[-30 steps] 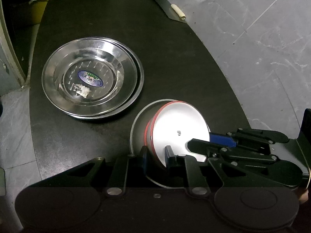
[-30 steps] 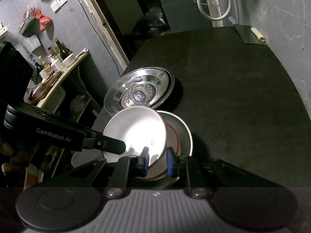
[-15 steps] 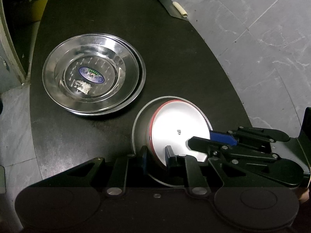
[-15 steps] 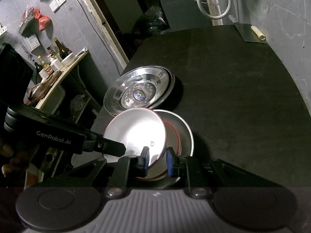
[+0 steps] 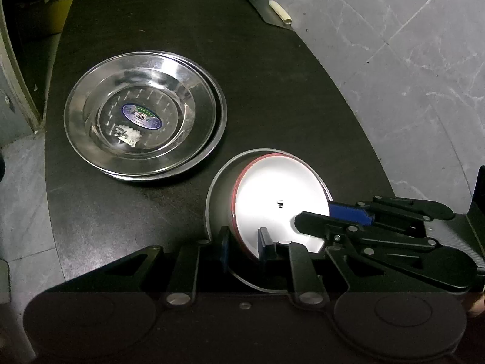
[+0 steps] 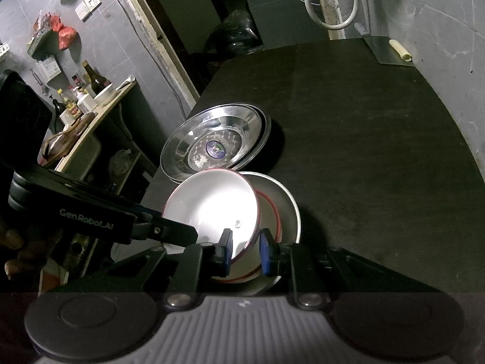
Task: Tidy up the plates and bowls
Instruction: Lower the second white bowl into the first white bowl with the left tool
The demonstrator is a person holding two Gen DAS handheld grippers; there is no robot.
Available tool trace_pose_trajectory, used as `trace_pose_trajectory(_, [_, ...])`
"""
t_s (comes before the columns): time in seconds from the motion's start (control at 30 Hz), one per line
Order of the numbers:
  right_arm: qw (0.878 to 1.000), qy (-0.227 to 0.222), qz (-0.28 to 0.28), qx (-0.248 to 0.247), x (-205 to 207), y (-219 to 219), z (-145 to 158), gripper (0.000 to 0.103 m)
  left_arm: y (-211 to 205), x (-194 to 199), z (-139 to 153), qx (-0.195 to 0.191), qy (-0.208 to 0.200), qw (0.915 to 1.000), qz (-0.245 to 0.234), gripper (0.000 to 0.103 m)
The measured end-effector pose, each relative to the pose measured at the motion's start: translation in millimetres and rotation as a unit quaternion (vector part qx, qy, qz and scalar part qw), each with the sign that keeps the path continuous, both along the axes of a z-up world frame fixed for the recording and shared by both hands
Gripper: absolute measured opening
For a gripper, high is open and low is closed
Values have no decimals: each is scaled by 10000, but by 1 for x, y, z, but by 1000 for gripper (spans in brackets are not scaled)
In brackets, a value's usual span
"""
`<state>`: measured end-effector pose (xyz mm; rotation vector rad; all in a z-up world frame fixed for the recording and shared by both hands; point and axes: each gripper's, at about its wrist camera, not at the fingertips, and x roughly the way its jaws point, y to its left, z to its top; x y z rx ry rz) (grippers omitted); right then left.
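Observation:
A white bowl with a red rim (image 5: 279,203) (image 6: 212,203) sits tilted inside a steel bowl (image 5: 218,200) (image 6: 288,206) at the near edge of the black table (image 5: 288,91). My left gripper (image 5: 242,242) is shut on the white bowl's near rim. My right gripper (image 6: 244,248) is shut on the same bowl's rim from the other side; it shows in the left wrist view (image 5: 321,221). Another red-rimmed white bowl (image 6: 269,212) lies under the held one. Two stacked steel plates (image 5: 142,115) (image 6: 215,145) rest further back on the left.
A cleaver (image 5: 266,9) (image 6: 391,50) with a pale handle lies at the table's far right corner. A side counter with bottles (image 6: 81,97) stands left of the table. Grey tiled floor (image 5: 424,75) surrounds the table.
The white bowl has tipped lower into the steel bowl, with both grippers still clamped on its rim. The plates have not moved.

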<state>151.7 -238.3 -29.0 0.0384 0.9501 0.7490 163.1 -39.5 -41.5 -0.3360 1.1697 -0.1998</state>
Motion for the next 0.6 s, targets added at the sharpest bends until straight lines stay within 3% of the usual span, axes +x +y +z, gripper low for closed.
trace_pose_trajectory(0.6, [10000, -2, 2, -2, 0, 0, 0, 21, 0, 0, 0, 12, 5, 10000, -17, 21])
